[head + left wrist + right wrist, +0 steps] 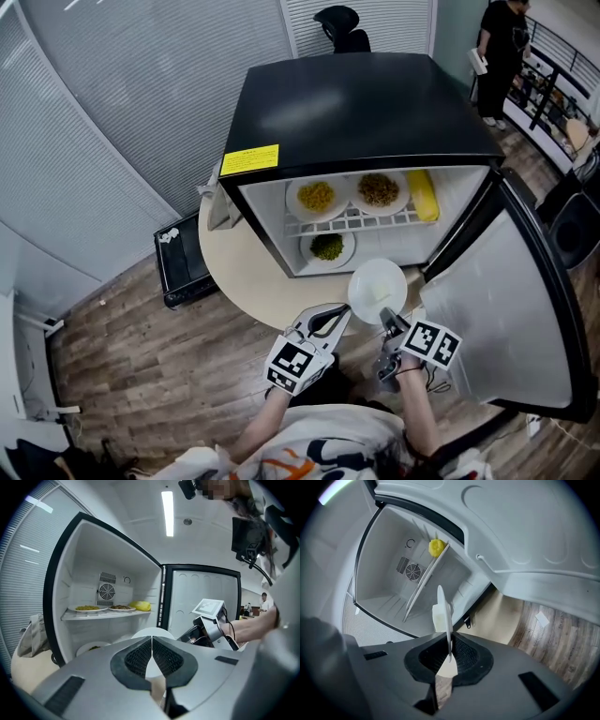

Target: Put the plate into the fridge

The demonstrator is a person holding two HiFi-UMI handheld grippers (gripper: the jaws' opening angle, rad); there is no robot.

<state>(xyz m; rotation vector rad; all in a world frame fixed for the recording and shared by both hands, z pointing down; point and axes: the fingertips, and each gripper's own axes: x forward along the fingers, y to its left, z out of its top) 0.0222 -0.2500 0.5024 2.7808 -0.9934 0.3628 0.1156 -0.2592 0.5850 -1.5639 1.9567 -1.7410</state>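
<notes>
Probably office: blinds [122, 122], desk chair [339, 23], mini fridge [356, 103].

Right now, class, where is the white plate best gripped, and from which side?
Grip the near rim of the white plate, coming from the person's side. It is thin and flat, so only the edge fits between jaws; the right tool is shut there, leaving the far edge free to enter the fridge.

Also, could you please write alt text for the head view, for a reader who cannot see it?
From above, the right gripper holds a white plate by its rim before an open black fridge, door swung right. Three plates of food and a yellow item sit inside; the shut left gripper hangs empty alongside.
</notes>
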